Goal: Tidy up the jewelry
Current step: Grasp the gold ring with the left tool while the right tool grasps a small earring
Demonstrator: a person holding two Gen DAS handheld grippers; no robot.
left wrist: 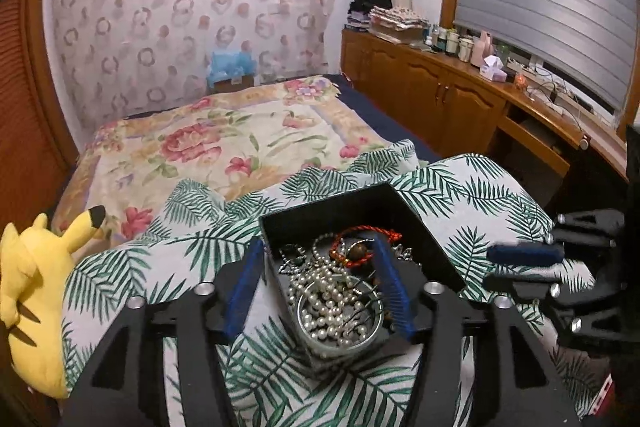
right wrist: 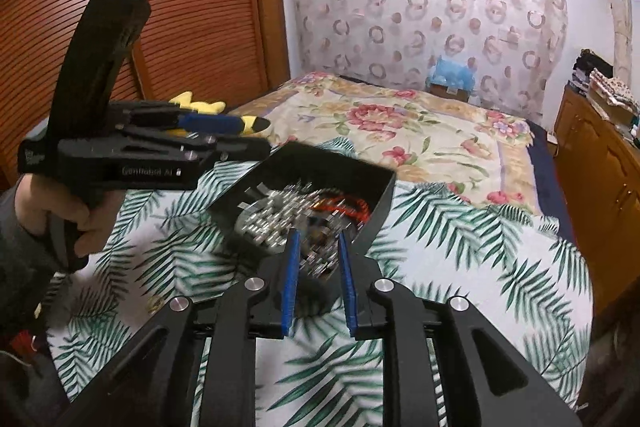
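Box position: black jewelry box (left wrist: 360, 223) sat lower centre of left wrist view, on palm-print cloth (left wrist: 460, 195); centre of right wrist view.
Left gripper (left wrist: 316, 287): spread wide, straddling the box's near corner, gripping nothing.
Right gripper (right wrist: 318, 267): narrow gap, over box's near wall; whether pressing it, blurred, cannot tell.
Nearer hand: both at the box; left deeper over contents.
Count: one box, one metal bangle (left wrist: 340, 323), one red cord (left wrist: 368, 239), pearl strands (left wrist: 320, 291) tangled, uncountable.
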